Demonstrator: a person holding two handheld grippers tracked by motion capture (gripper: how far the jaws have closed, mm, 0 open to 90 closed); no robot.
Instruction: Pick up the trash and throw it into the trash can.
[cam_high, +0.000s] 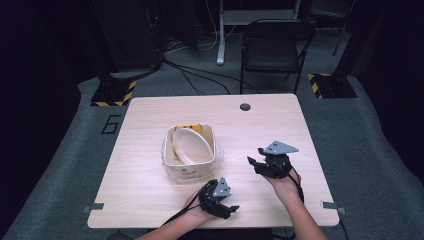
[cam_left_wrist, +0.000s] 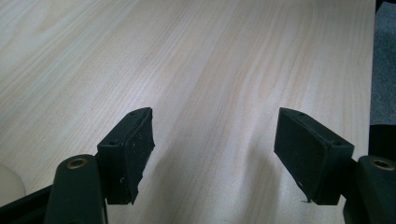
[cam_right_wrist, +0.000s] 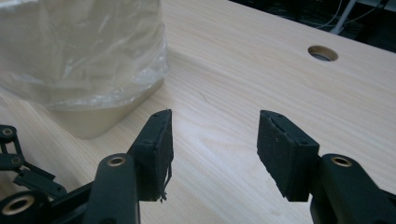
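- Now we start close to us; our left gripper (cam_high: 226, 206) sits low by the near edge of the table (cam_high: 150, 200), with our left hand (cam_high: 196, 205) curled around it from below; its jaws are wide apart and hold nothing; in the left gripper view they look out over bare wood.
- Next, a bit farther out, our right gripper (cam_high: 256, 161) sits past our right hand (cam_high: 284, 181); its jaws are wide apart too, and empty; they point to the left, toward the tub.
- Then comes the tub (cam_high: 189, 150), which is the thing we are working with; it is a pale square tub near the middle of the table, just left of the right gripper; a clear plastic bag (cam_right_wrist: 88, 56) is wrapped around it.
- Inside the tub a round cream plate (cam_high: 192, 145) leans on its side; something yellow (cam_high: 189, 127) peeks out behind it at the far edge; we cannot tell what it is.
- We think the step now is to reach in for the tub or the plate; to do it well, we should go slow, keep the jaws wide until they are around the rim, and close on the hard edge, not on the slippery bag.
- We think the left gripper could hold the tub so it does not slide.
- Farther off there is a round hole (cam_high: 245, 106) in the table; past the table a black chair (cam_high: 274, 47) stands on the grey floor.
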